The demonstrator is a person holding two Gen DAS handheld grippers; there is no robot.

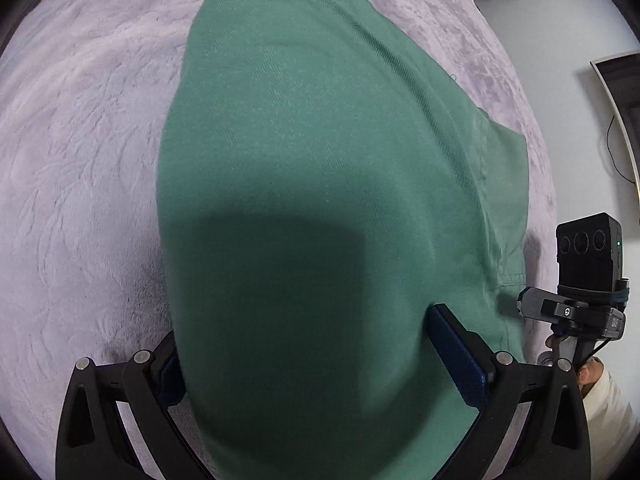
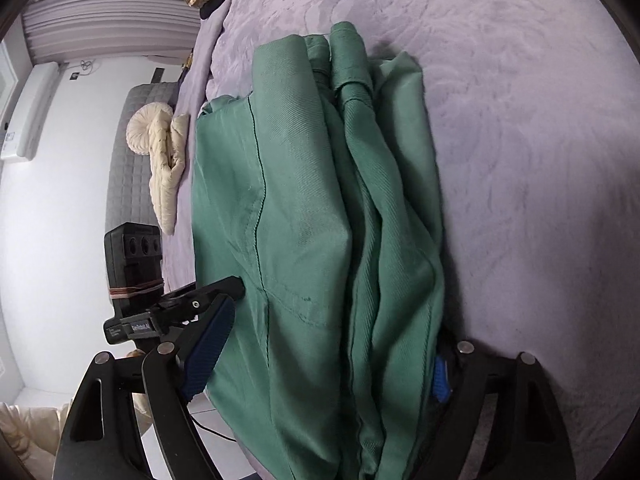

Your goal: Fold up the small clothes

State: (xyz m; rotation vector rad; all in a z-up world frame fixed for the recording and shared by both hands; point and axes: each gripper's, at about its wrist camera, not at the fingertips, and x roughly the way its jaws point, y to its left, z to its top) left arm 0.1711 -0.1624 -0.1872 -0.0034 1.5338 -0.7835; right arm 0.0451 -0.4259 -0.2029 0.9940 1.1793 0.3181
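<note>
**Both grippers bracketing a green garment on the bed**

The green garment [image 1: 320, 184] is lying lengthwise on the lilac blanket [image 1: 80, 152], already gathered into a long, layered bundle, with its seams and folded edges [image 2: 360, 92] stacked toward one side in the right wrist view. It is sitting near the blanket's edge, probably so both hands can reach it without stretching.

The left gripper [image 1: 328, 364] is standing wide, with cloth filling the gap between its blue pads [image 1: 460, 360]; one pad is lying hard against the fabric, the other is mostly hidden, so I cannot tell whether it is pinching or only straddling. The right gripper [image 2: 324, 356] is also wide apart, its pads sitting at either flank of the bundle rather than squeezing it. Each is showing in the other's view, just beside the garment's near end.

Both are working the same end, likely to carry it over in one even fold without twisting the layers.

Cream clothes [image 2: 168, 160] are waiting beyond the bed's edge.
</note>
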